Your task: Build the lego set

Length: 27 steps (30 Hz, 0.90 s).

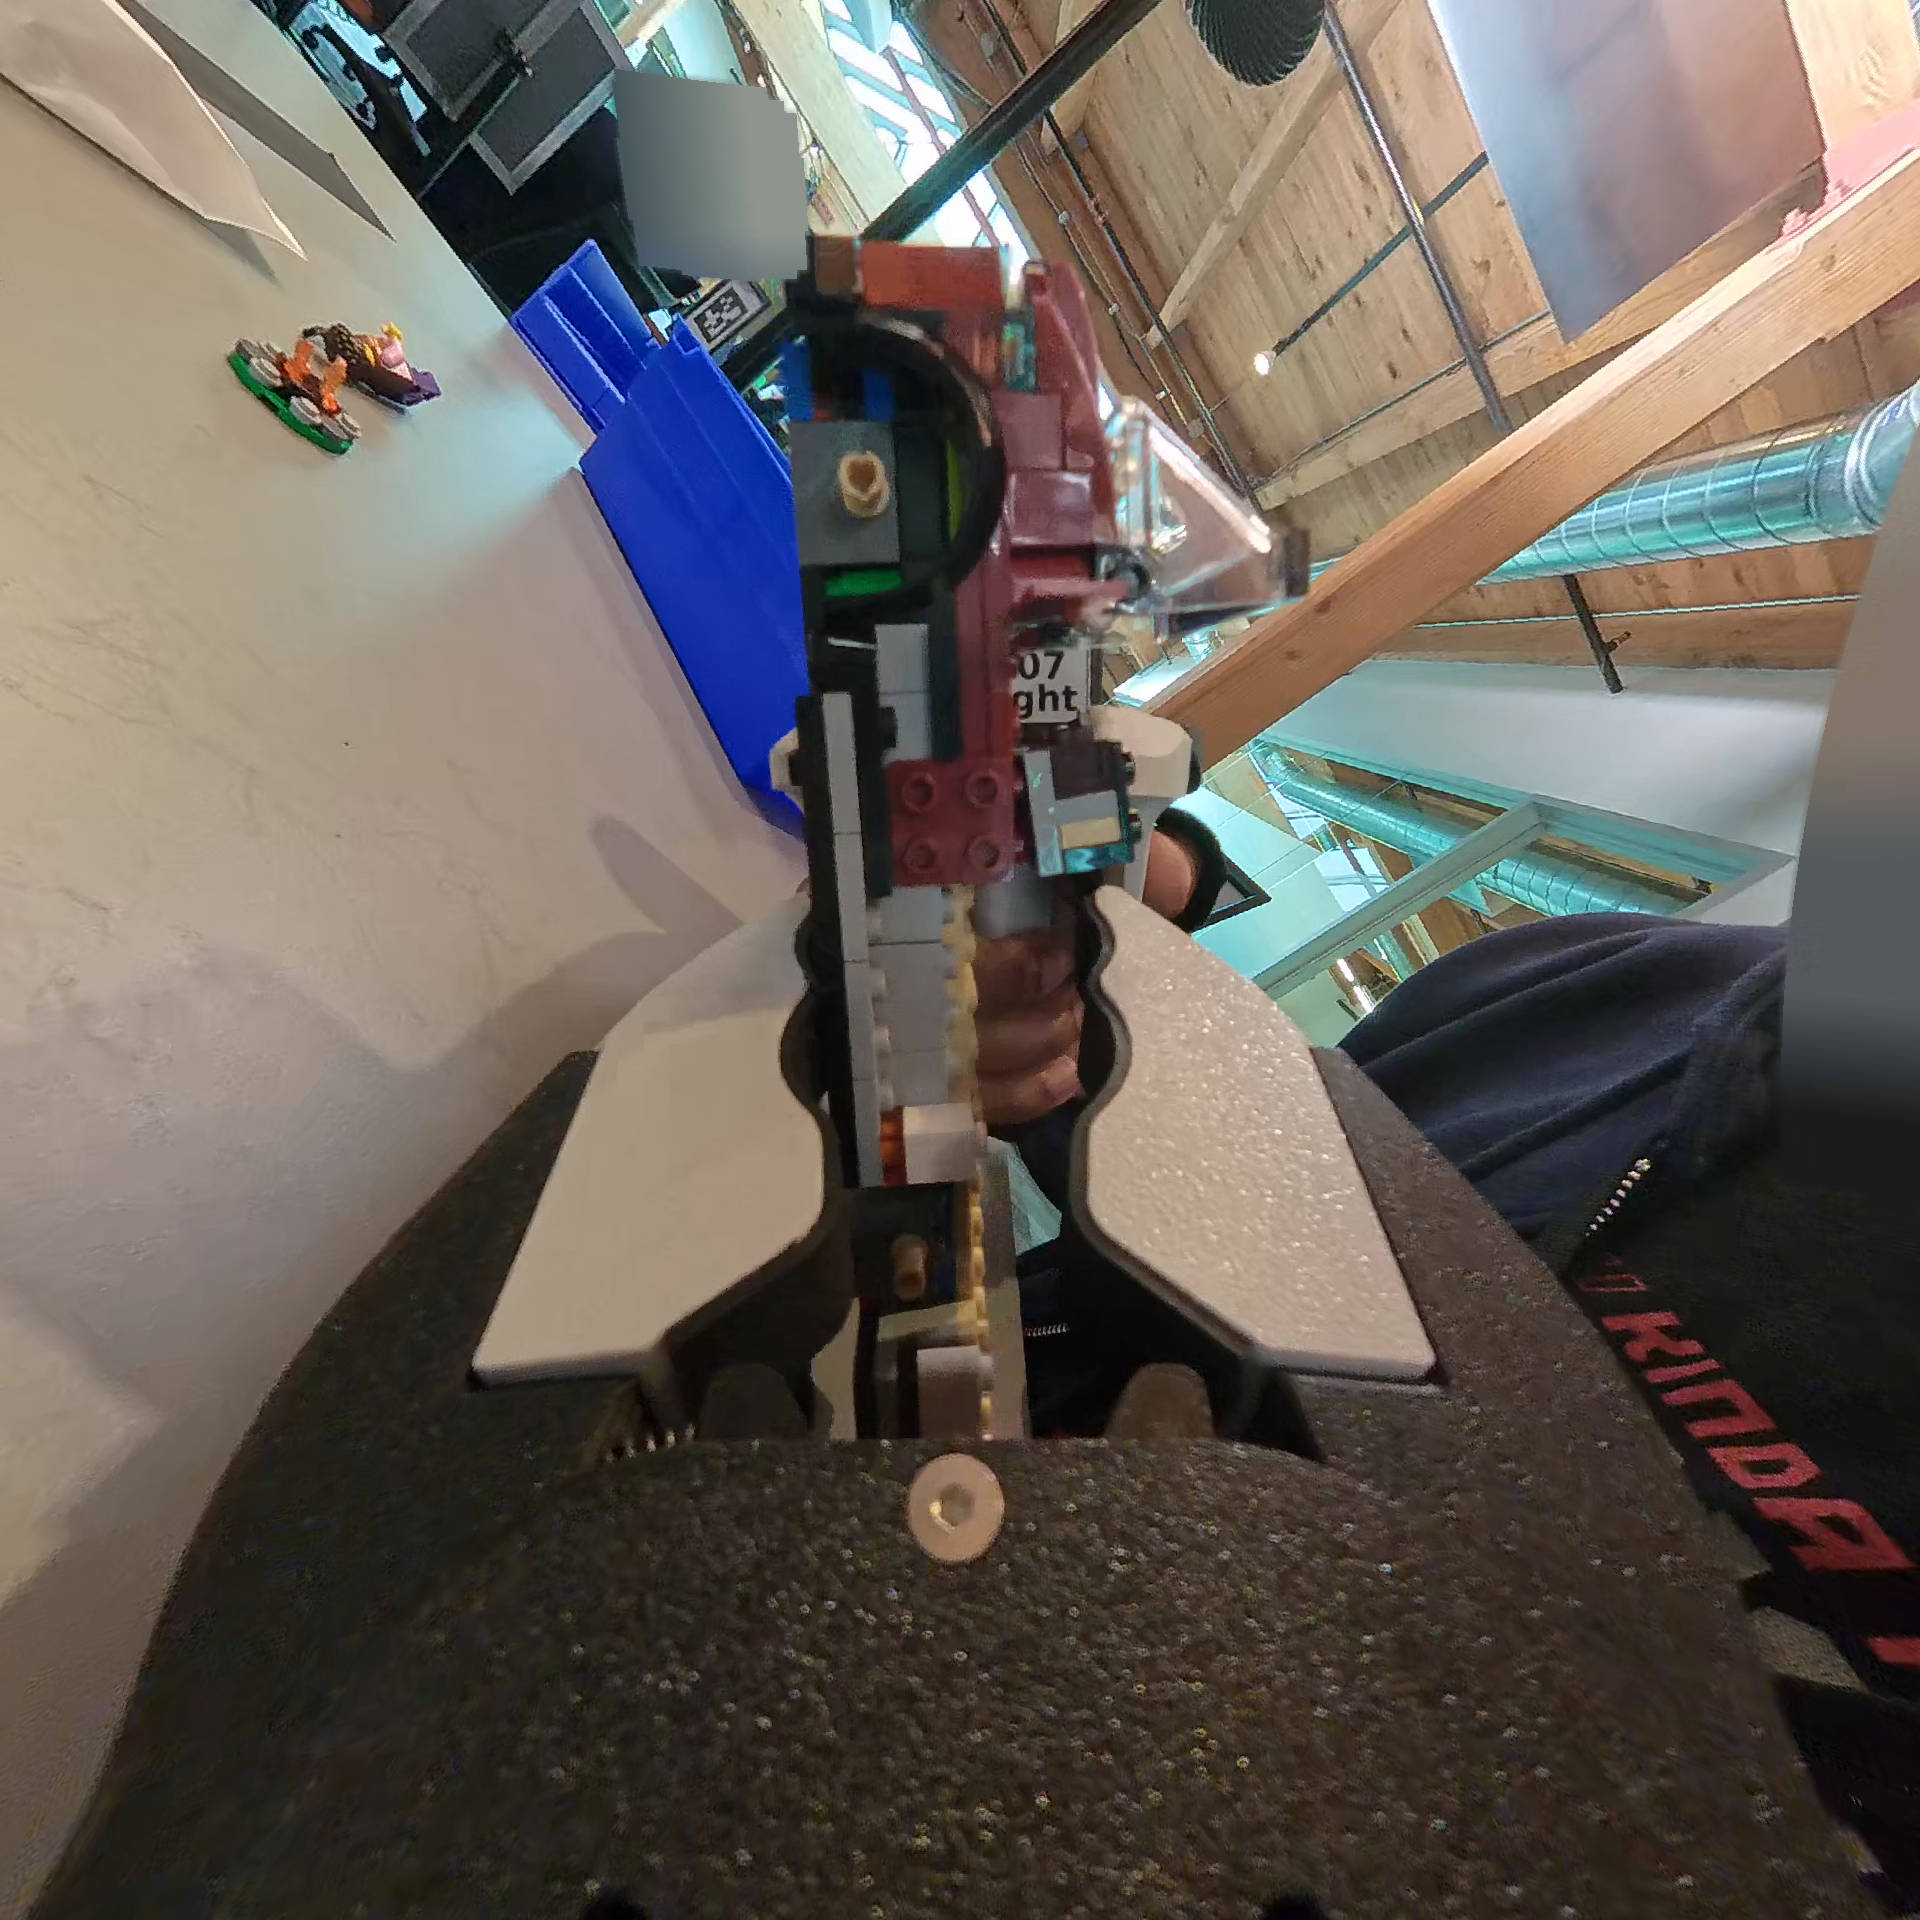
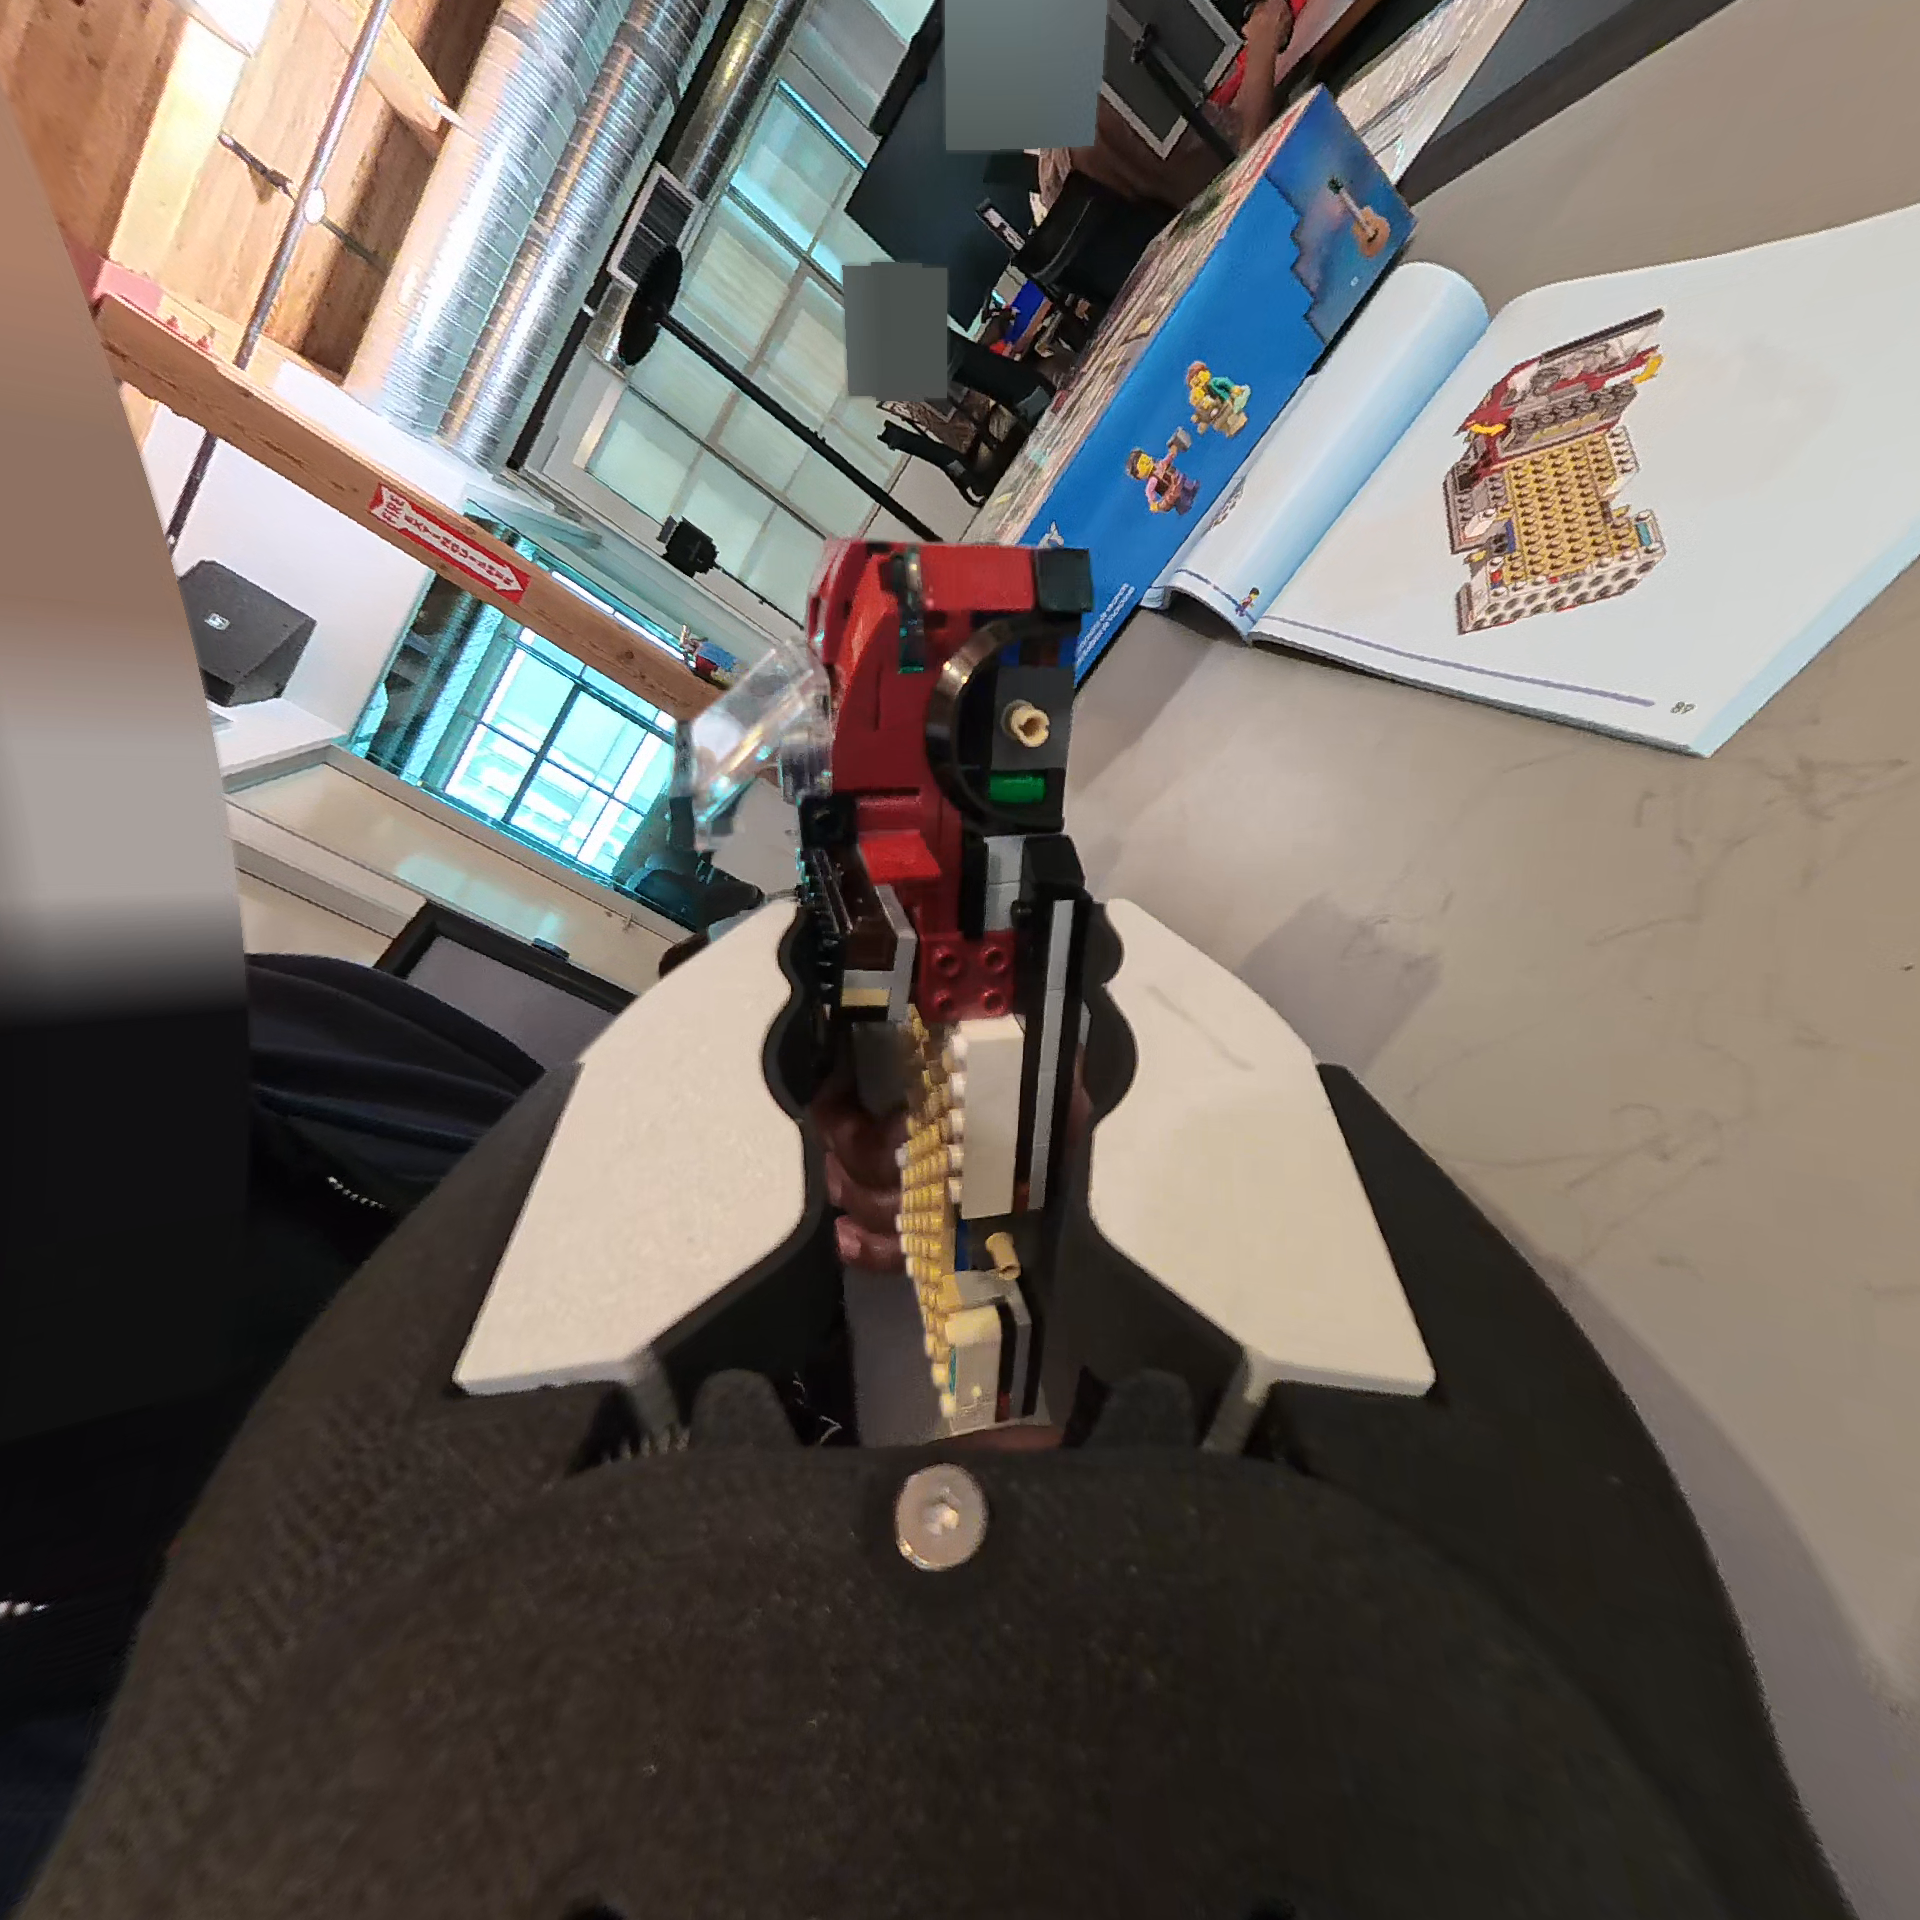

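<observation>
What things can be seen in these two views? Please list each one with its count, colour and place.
brick model: one; dark red, black, grey and tan, with a clear piece; held up in the air between both grippers
small brick build: one; green, orange and purple; on the table
table: one; pale grey
bins: blue, stacked, count unclear; at the table edge
box: one; blue, printed; on the table
booklet: one; white, open; beside the box
paper sheet: one; white; far end of the table
sleeve: one; dark navy; the person's
right gripper: white fingers, both pads pressed on the brick model
left gripper: white fingers around the brick model, one pad apart from it
</observation>
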Each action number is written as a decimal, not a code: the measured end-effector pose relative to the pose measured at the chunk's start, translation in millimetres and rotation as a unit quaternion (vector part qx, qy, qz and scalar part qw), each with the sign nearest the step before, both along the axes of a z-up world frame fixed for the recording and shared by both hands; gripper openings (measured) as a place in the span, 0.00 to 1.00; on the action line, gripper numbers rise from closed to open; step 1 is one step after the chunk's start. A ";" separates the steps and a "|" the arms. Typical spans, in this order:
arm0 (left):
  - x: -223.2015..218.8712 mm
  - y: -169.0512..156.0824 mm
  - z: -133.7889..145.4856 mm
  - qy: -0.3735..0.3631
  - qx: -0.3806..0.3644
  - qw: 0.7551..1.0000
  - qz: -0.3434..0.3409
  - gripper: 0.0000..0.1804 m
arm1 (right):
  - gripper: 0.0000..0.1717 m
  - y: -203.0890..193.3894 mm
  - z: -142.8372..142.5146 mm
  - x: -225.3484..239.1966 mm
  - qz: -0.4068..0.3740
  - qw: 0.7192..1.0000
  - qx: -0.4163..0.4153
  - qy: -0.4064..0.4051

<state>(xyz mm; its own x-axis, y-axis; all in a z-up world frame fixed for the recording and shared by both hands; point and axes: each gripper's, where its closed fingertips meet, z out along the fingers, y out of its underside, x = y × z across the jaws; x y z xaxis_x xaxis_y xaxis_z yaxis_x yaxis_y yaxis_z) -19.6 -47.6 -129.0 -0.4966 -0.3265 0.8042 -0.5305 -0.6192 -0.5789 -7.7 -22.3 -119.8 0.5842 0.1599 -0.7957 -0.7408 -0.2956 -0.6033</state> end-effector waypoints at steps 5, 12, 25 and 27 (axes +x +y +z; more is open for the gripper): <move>1.2 5.0 3.0 -0.005 -0.008 1.000 0.014 0.26 | 0.28 0.8 3.0 -2.4 0.003 1.000 0.007 -0.025; 0.6 5.6 11.0 -0.005 -0.045 0.999 0.001 0.28 | 0.29 1.9 4.5 -0.1 0.000 0.999 0.023 -0.037; 2.1 7.2 17.1 -0.006 -0.061 0.998 0.007 0.28 | 0.29 2.4 11.1 -1.1 -0.004 0.998 0.031 -0.062; 1.7 7.3 17.8 -0.007 -0.065 0.998 0.004 0.27 | 0.29 2.5 11.3 -0.9 -0.005 0.998 0.031 -0.059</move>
<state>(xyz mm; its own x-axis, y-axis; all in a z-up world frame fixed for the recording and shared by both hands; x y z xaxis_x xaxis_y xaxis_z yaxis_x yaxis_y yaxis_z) -17.9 -40.3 -111.2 -0.5067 -0.2234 0.8327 -0.5171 -0.6940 -0.5009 -8.7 -19.8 -108.4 0.6745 0.2000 -0.7107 -0.6671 -0.2472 -0.7028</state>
